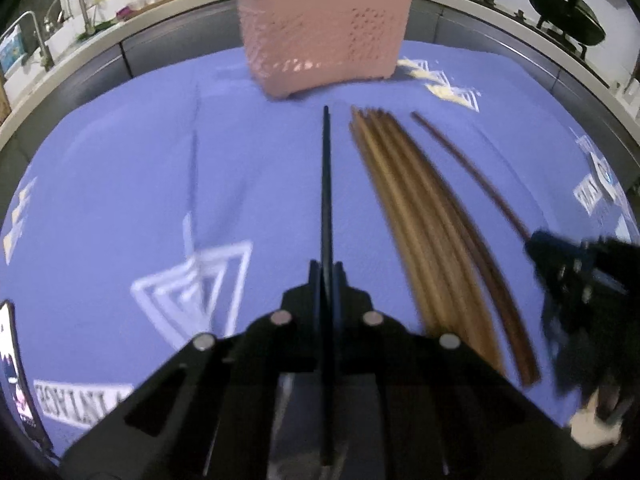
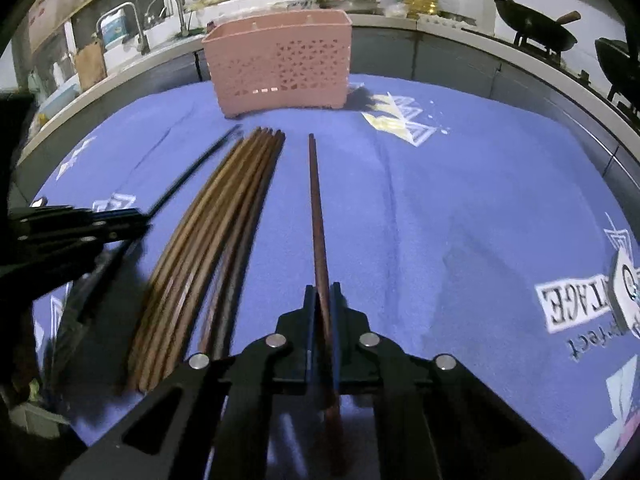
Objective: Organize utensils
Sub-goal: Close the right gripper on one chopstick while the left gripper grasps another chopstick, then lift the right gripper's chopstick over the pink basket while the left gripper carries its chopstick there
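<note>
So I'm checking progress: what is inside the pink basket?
Nothing rises above the pink basket's rim, and no chopsticks show through its perforated wall. Its floor is hidden by the wall, so small items can't be ruled out.

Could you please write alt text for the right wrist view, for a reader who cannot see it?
The right gripper is shut on one dark brown chopstick that points toward a pink perforated basket on a blue cloth. A bundle of brown chopsticks lies to its left, and beyond it the left gripper holds a black chopstick.
</note>
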Available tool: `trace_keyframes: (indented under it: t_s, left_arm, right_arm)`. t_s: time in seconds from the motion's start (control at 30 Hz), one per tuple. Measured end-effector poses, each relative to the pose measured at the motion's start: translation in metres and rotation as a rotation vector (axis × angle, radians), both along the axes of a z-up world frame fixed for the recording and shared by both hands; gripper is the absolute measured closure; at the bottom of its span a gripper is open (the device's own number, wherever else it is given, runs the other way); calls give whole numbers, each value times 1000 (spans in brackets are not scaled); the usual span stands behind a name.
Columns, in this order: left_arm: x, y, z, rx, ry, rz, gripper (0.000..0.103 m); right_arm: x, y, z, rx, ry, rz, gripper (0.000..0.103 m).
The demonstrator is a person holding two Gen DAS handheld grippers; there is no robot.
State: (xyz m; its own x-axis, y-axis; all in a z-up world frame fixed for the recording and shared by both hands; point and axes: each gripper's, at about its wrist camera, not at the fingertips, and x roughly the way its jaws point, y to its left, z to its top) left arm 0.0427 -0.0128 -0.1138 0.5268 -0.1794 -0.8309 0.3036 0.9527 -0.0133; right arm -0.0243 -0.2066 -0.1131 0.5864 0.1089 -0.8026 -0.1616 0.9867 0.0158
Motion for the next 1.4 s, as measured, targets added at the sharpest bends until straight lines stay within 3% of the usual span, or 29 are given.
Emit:
trace_keyframes:
  t_s: [0.07,0.1,0.13,0.2,0.37,0.47,0.53,0.57,0.63,0.73,0.83,0.97,1.13,1.23,1.4]
  left_arm:
    - [-13,12,-1,2,16,-16,96]
    - [-16,15,-1,3,23,-16,89]
    - [-16,16,0,2,30,-21,74]
    - [-9,13,1,9,31,-33,61]
    - [33,-6,1,60,9,-67,61]
    - [57,-16,3,58,0,-91,73]
    - [70,-18,4,30,7,-94,95]
    - [74,-18,4,14,12,-100,98]
    - [80,-17,5,-10,27,-102,99]
    - [77,-12,14,-60,29,-103,99]
    - [65,6,48,-176,-32,-103,99]
    - [44,26,104,-286,-157,-118,99]
    - [32,38,173,-342,-316,-125,99]
    - [42,45,214,-372,-388,-122,99]
    - [66,47,277,-375,-546,-52,99]
  right_arm:
    - [-6,-7,0,26,32,9,96]
    - [-6,-12,0,51,50,10,96]
    - [-3,-14,1,67,63,12,95]
    - [8,-12,2,71,84,20,95]
    - [60,3,6,57,113,58,94]
    - [93,15,8,33,116,91,93]
    - [112,21,9,26,128,108,92]
    - [118,21,9,33,133,115,92]
    - [128,21,9,47,152,135,98]
    - [129,14,15,127,178,134,98]
    - [109,6,45,229,97,155,98]
    - [81,3,103,279,-121,200,98]
    - [80,2,166,338,-307,198,98]
    - [99,6,206,366,-380,202,98]
    - [136,20,256,331,-521,174,98]
